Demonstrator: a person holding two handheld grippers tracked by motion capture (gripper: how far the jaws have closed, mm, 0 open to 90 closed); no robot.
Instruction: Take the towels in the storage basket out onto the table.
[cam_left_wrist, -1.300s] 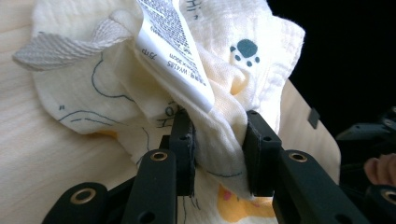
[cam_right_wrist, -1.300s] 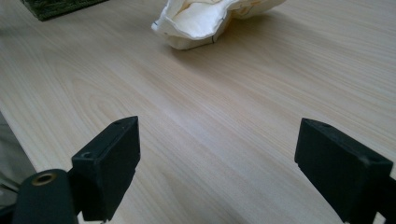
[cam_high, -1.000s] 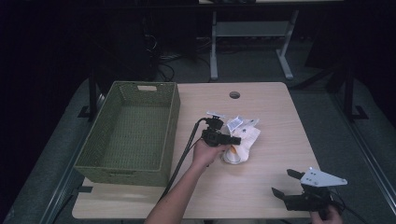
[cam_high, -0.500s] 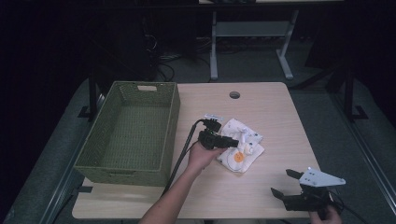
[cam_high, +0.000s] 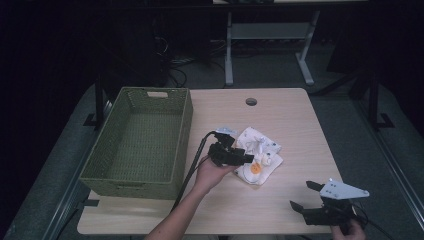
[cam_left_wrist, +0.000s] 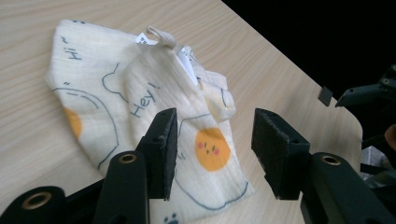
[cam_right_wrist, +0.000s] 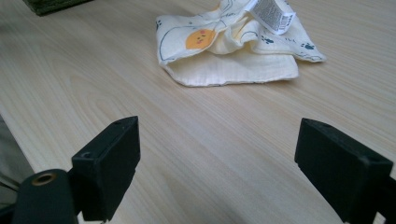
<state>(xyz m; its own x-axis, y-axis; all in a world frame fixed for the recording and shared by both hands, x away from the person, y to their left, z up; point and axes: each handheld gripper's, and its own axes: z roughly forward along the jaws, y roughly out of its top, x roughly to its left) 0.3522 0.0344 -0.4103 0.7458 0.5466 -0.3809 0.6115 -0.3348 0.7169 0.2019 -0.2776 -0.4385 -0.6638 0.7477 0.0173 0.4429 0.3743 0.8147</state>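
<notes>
Since a second ago, your left gripper (cam_high: 245, 158) is drawing back toward the basket (cam_high: 142, 140) side, and the cloth (cam_high: 260, 157) is lying flatter and more spread out than it was, while your right gripper (cam_high: 306, 197) is sitting just where it was near the table's (cam_high: 295, 115) near right corner.

Now the cloth is resting loosely folded around the middle of the table, slightly toward the near edge, well apart from the basket at the left edge. Your left gripper is hovering just beside the cloth's left border with its jaws spread and nothing between them; in the left gripper view the orange face print on the cloth (cam_left_wrist: 212, 149) is showing straight through the gap, so the fabric is lying directly ahead of and below the pads (cam_left_wrist: 169, 149).

Your right gripper (cam_right_wrist: 219, 172) is also holding its jaws wide apart over bare wood, with the cloth (cam_right_wrist: 233, 46) well ahead of it. Its long fold is running roughly from the near left toward the far right.

Your left hand is clearly the nearer one, so a short forward dip from there looks like the likeliest way to take hold.
</notes>
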